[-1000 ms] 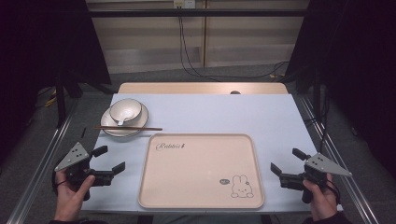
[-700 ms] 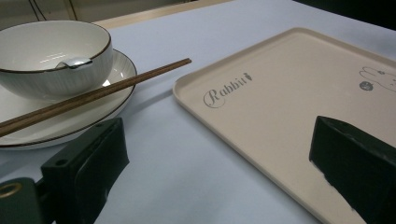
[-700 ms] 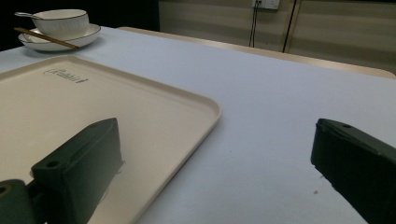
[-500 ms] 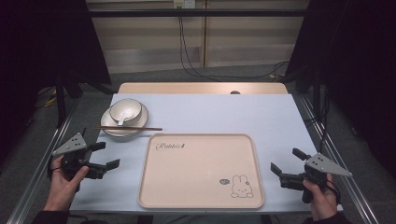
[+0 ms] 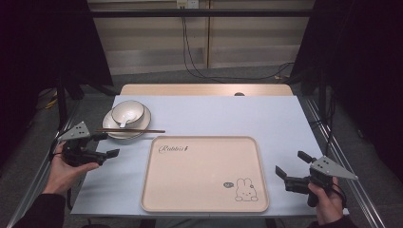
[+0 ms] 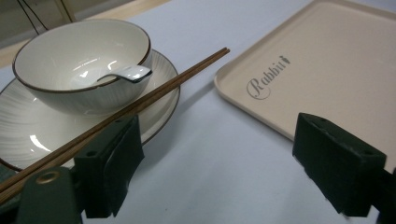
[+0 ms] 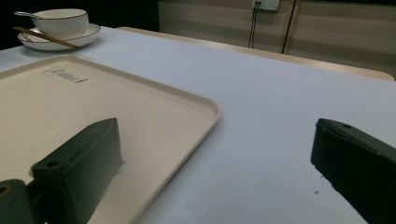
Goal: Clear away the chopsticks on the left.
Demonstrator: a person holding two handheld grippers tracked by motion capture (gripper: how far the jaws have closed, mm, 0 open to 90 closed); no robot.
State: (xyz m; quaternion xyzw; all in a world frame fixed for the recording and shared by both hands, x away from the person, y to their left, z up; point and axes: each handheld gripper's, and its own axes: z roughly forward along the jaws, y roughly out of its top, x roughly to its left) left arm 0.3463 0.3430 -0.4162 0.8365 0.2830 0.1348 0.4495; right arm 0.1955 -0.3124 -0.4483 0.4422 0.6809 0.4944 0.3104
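Worktop [image 5: 266, 118]: pale blue-grey surface, with a wooden edge showing along the far side.
Tray [image 5: 204, 190]: cream, rectangular, rounded corners, lying flat at the near middle of the worktop — script lettering at its far left corner, a small rabbit drawing at its near right corner; nothing lies on it.
Plate [image 5: 114, 130]: white, ribbed, at the far left of the worktop, just beyond the tray's far left corner and apart from it.
Bowl [image 5: 127, 111]: white with a dark rim, standing on the plate.
Spoon [image 6: 126, 73]: white ceramic, resting inside the bowl with its handle over the rim.
Chopsticks [image 5: 130, 130]: dark wooden pair laid across the near part of the plate, tips reaching past its rim toward the tray.
Left tongs [image 5: 107, 145]: held in the person's left hand [image 5: 64, 168] at the left edge of the worktop, near the plate; jaws spread wide, gripping nothing — in the left gripper view one jaw sits just beneath the chopstick handles.
Right tongs [image 5: 290, 164]: held in the right hand [image 5: 325, 204] at the near right, just beside the tray's right edge; jaws wide apart, empty.
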